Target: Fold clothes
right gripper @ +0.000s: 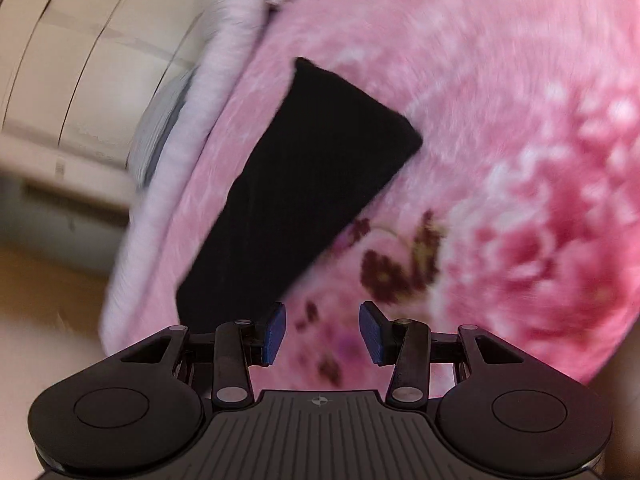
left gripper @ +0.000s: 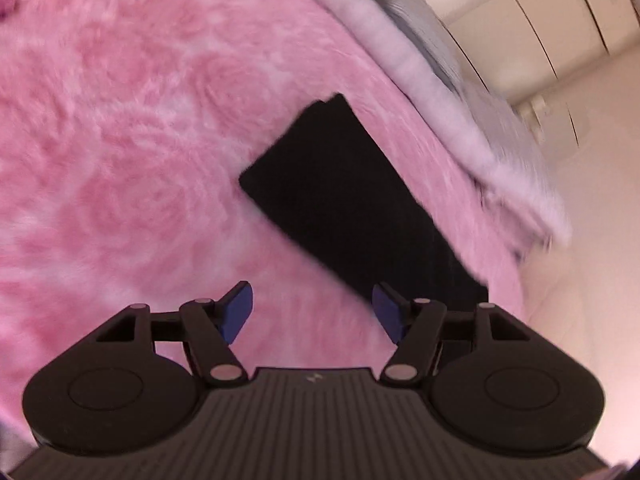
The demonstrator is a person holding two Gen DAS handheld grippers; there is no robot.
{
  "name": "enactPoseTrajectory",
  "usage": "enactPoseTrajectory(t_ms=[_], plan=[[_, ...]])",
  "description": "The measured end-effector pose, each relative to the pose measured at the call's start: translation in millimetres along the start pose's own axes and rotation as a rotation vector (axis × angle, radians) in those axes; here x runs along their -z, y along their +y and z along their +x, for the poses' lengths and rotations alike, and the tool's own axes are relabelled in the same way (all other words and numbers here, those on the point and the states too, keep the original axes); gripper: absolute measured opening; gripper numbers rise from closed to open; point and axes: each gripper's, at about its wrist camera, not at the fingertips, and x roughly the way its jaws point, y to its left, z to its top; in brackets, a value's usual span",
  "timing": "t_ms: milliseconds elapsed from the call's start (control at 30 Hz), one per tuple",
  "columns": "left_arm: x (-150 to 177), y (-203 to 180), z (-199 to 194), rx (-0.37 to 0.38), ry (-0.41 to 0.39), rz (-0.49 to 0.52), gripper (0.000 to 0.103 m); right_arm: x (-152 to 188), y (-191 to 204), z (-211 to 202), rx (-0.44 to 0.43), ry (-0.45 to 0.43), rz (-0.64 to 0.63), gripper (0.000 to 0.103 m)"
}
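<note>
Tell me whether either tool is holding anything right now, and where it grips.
Nothing is held. Left tool and right tool are open and empty above the black garment.

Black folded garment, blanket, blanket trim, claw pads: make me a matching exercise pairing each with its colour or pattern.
Column one:
1. folded garment
2. blanket
3. blanket trim
4. pads of the right claw

Column two:
A. blue
B. pale lilac-white, fluffy
C. plain black
D. pink with darker floral print

Pairs: 1-C, 2-D, 3-B, 4-A
</note>
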Motion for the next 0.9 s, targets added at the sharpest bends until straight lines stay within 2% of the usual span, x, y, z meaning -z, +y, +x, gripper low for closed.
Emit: enactPoseTrajectory(t_ms=[167,233,433,500,533,567,600,633,733,900], plan=[[-19.9,11.3,50.9,-0.019,0.014,-0.161,0.065,-23.1,-4.8,35.4,-0.001,-0.029,0.138,0.045],[-22.9,15.4,59.3,-0.005,-0.031,-0.216,0.065,-29.0,-7.0,44.5,0.006,-0.048,0.166,0.045],[-37.0,6.3,83.1,-0.018,-0.096,-0.217,0.068,-43.7,-15.2,58.4,-0.017,-0.139,0.273,0.045],[-40.1,3.0,88.4,-0.033,-0.116,-0.216,0.057,-49.4,-14.7,62.2,-0.011,-0.153,0.288,0.045],[-40.8,2.9,89.8,-0.049,-0.124,-0.21,0.042,-51.0,-11.7,62.2,0.004,-0.154,0.274,0.042],[-40.7,3.8,89.8,-0.068,-0.133,-0.198,0.025,-52.7,-8.8,62.1,0.019,-0.155,0.26,0.035],[-39.9,6.2,88.8,-0.072,-0.136,-0.188,0.022,-53.6,-5.0,60.8,0.047,-0.161,0.212,0.023],[-38.6,8.9,86.0,-0.058,-0.137,-0.179,0.017,-52.3,-3.1,59.9,0.045,-0.162,0.186,0.02],[-36.1,13.1,77.8,-0.03,-0.142,-0.152,0.008,-49.1,1.5,55.6,0.038,-0.164,0.125,0.017],[-24.6,-4.5,51.7,-0.048,-0.189,-0.049,0.007,-46.2,7.6,38.0,0.032,-0.144,0.093,0.016]])
